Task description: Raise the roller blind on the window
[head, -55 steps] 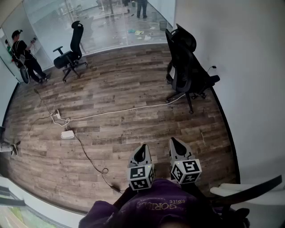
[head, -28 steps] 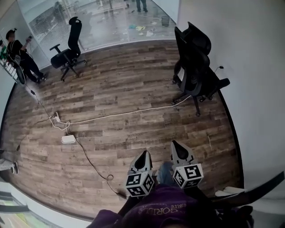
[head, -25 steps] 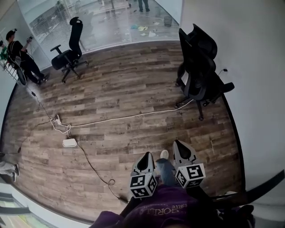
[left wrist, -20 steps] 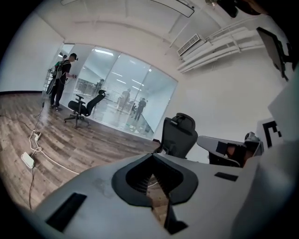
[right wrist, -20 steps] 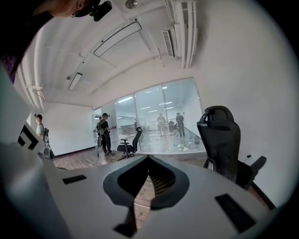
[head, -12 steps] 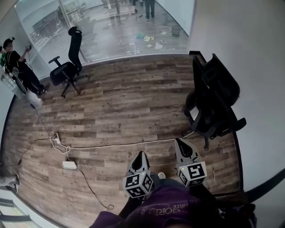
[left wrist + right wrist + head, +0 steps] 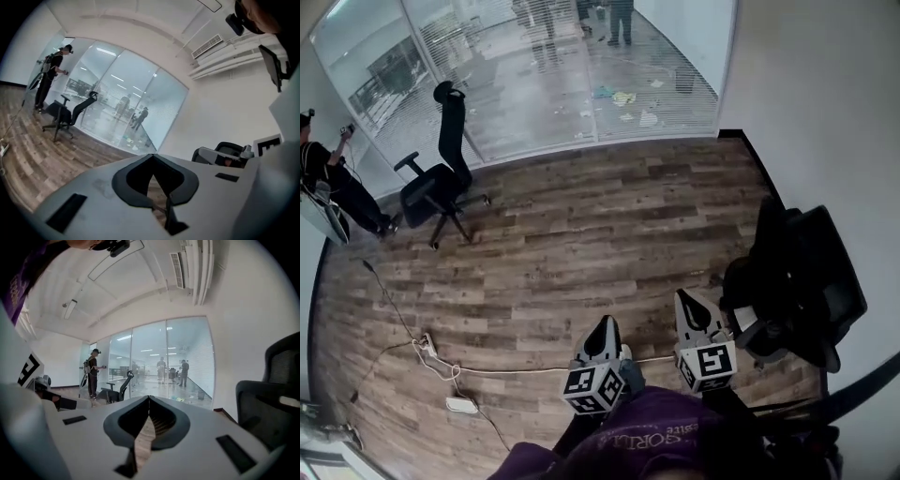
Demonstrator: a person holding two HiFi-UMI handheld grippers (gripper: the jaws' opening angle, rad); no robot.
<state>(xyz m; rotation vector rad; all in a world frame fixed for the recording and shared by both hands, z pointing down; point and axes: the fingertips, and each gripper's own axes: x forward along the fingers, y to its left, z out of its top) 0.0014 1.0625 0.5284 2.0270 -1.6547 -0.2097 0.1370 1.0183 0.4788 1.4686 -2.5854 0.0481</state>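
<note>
Both grippers are held side by side low in the head view, pointing across the wooden floor toward a glass wall (image 7: 562, 75) with slatted blinds behind it. My left gripper (image 7: 605, 323) is shut, its tips meeting with nothing between them, as the left gripper view (image 7: 152, 155) also shows. My right gripper (image 7: 687, 300) is likewise shut and empty, seen again in the right gripper view (image 7: 149, 397). No roller blind can be made out in any view.
A black office chair (image 7: 797, 281) stands close on the right by the white wall. Another office chair (image 7: 441, 178) is at the far left. A white cable (image 7: 516, 368) and a small white box (image 7: 461, 405) lie on the floor. A person (image 7: 328, 183) stands at the left.
Both grippers have travelled forward across the floor toward the glass wall. The right-hand chair is now beside them and the white cable lies just beneath them. Jaws stayed shut.
</note>
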